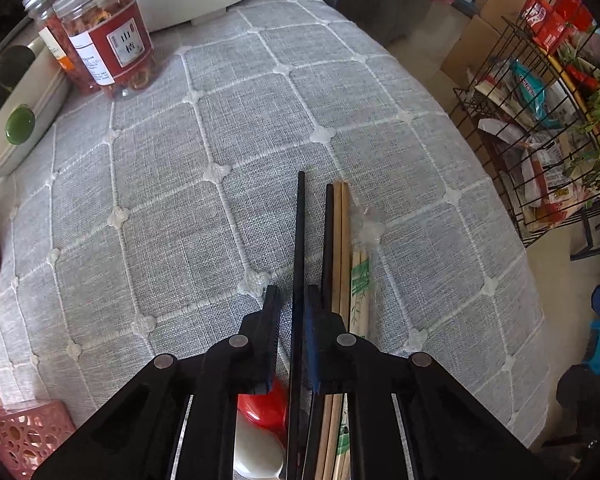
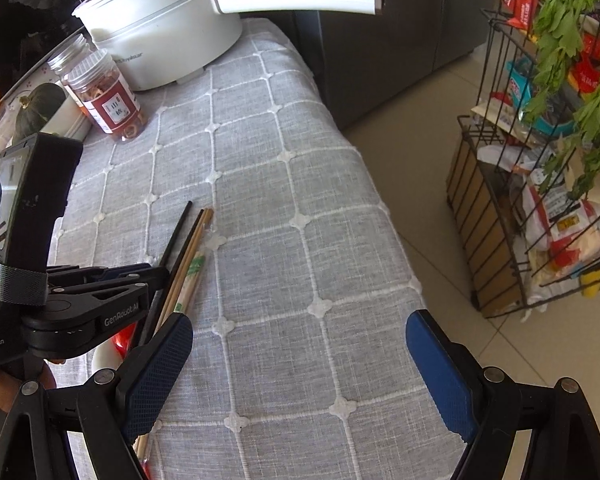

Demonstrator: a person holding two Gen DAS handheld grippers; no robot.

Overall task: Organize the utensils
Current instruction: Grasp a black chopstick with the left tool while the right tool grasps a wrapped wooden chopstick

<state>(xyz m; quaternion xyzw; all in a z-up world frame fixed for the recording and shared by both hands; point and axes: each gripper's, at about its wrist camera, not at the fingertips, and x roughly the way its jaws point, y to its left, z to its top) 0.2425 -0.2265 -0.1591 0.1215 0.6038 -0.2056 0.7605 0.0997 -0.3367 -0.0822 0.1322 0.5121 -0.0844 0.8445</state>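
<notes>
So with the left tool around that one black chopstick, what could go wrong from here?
1. The left tool straddles one black chopstick, with a gap visible at one pad; it may slip or pivot when lifted.
2. The second black chopstick and the wooden pair lie right beside it and could be nudged or dragged.
3. The open right tool sits near the tablecloth edge; scattered sticks might roll off.

Black-framed right gripper (image 2: pixel 298 364) with blue textured pads (image 2: pixel 156 372), silver screws.
</notes>
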